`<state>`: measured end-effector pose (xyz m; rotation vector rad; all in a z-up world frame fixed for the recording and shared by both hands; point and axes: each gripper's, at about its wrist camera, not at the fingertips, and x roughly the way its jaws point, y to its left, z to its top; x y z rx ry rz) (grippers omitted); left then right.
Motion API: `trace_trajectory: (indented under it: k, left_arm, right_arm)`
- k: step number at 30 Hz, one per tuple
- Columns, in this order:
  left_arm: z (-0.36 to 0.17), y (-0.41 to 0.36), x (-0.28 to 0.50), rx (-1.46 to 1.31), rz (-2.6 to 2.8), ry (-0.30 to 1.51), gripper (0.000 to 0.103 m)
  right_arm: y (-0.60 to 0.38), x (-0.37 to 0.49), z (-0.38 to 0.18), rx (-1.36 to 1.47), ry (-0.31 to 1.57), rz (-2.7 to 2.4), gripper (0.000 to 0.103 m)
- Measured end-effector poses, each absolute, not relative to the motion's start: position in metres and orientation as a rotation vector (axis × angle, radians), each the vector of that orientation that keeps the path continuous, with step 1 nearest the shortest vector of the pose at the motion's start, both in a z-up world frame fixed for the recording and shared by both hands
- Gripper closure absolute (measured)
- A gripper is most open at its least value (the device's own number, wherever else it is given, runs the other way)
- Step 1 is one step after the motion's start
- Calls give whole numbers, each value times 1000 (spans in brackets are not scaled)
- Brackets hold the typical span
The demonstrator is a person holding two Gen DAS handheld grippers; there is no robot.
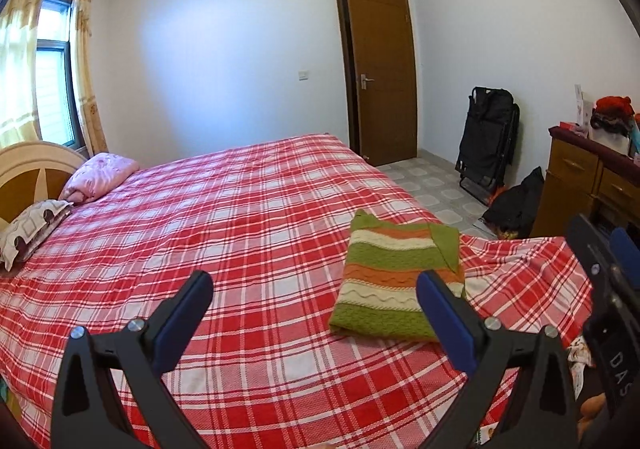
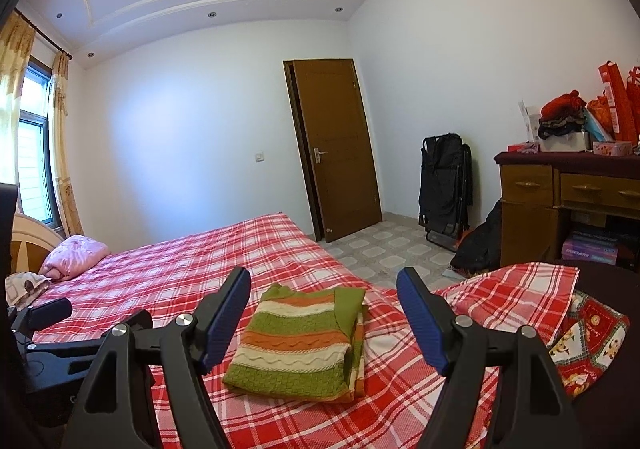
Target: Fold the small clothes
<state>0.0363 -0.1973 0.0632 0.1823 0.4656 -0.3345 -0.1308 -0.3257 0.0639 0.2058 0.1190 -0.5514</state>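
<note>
A small knitted sweater [image 1: 394,275] with green, orange and cream stripes lies folded into a rectangle on the red plaid bed [image 1: 240,233]. It also shows in the right wrist view [image 2: 300,345]. My left gripper [image 1: 314,285] is open and empty, held above the bed to the left of the sweater. My right gripper [image 2: 323,285] is open and empty, held above the near side of the sweater. The right gripper's body shows at the right edge of the left wrist view [image 1: 608,289]. The left gripper's body shows at the left edge of the right wrist view [image 2: 44,333].
A pink pillow [image 1: 100,179] and a patterned pillow [image 1: 34,227] lie by the headboard. A wooden dresser [image 2: 568,201] with clutter, a folded black chair [image 2: 444,193] and a brown door [image 2: 340,149] stand to the right. The bed edge drops to tiled floor [image 2: 392,253].
</note>
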Motion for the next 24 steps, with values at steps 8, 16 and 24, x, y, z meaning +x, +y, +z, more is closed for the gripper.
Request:
trace_trajectory:
  k: [8,16,24]
  left_arm:
    - [60,-203,35,211,-358,474,0]
    - [58,-203,37,208,-349,480,0]
    - [56,-204,36,225,-340,478,0]
  right_arm:
    - [-323,-132,64,202,114,-549,27]
    - [-323,-129,60,214,130,-541,27]
    - [-322,-128,60,214,135,-536,26]
